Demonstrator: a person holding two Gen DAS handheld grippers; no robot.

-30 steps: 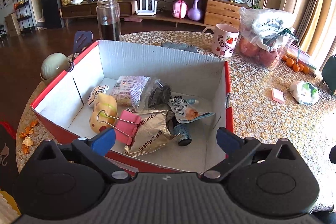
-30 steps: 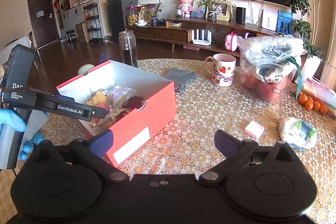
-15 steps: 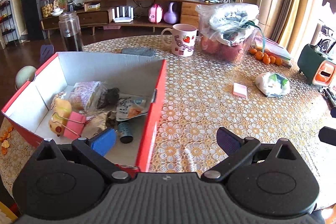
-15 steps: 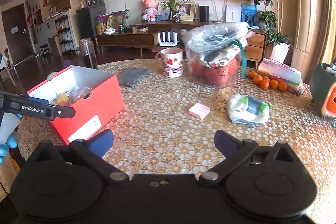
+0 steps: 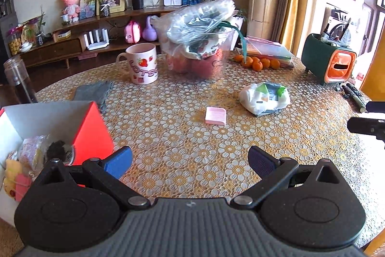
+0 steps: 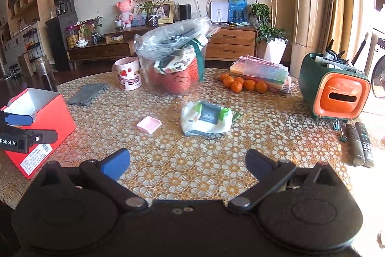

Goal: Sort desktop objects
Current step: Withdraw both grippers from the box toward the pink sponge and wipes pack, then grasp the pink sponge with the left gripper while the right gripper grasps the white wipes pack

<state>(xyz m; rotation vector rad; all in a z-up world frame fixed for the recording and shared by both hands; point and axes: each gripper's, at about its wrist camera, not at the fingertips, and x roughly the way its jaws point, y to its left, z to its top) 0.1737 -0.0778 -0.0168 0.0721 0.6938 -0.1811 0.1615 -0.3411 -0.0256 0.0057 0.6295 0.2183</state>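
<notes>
Left gripper [image 5: 190,161]: fingers spread wide, nothing between them, above bare lace tablecloth [image 5: 192,136]. Right gripper [image 6: 187,164]: likewise parted and empty, over the same cloth.

Red cardboard box [image 5: 92,127] just left of the left gripper; inside, snack packets [image 5: 36,153] and a yellow toy with a pink binder clip [image 5: 22,182] on it.

Ahead, unobstructed: pink ridged pad [image 6: 148,124] lying flat, white wipes pack [image 6: 207,118] near it on the right.

Further back: strawberry mug [image 6: 127,76], grey cloth [image 6: 87,94], bagged fruit container [image 6: 175,59], tangerines [image 6: 243,84]. Right edge: green-orange desk organiser [image 6: 336,88], two remotes [image 6: 359,143], small binder clip [image 6: 336,124] beside them.
</notes>
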